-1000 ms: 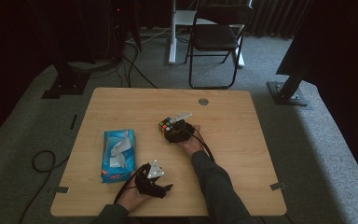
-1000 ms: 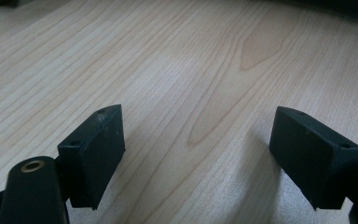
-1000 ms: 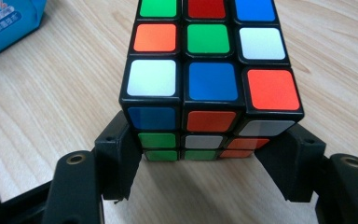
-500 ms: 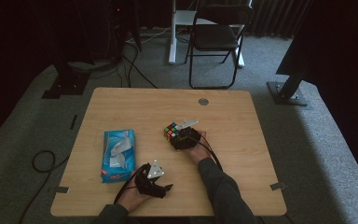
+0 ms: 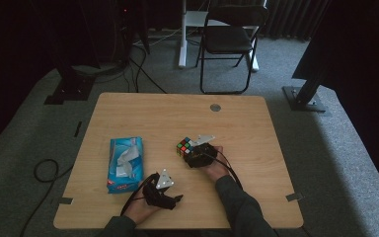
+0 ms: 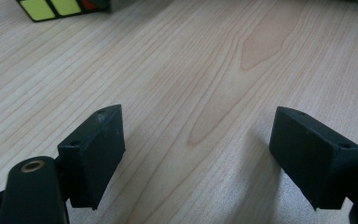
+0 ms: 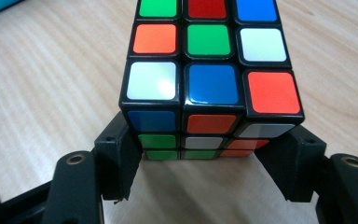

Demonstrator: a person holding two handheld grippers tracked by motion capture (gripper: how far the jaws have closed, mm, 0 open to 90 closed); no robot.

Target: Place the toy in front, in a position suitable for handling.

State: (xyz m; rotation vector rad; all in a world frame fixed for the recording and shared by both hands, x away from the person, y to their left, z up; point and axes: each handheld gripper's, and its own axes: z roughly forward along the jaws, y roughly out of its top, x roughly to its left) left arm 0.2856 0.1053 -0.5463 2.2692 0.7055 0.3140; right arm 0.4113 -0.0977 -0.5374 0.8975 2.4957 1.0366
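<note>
puzzle cube clamped in right hand-held gripper

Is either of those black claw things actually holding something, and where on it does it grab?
The right gripper holds the puzzle cube, its jaws on two opposite sides at the near bottom edge. The left gripper is open over bare table.

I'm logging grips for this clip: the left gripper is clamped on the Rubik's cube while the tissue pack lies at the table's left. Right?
Not quite: the right gripper clamps the Rubik's cube, as the right gripper view shows. The left gripper is open. The tissue pack does lie left.
</note>
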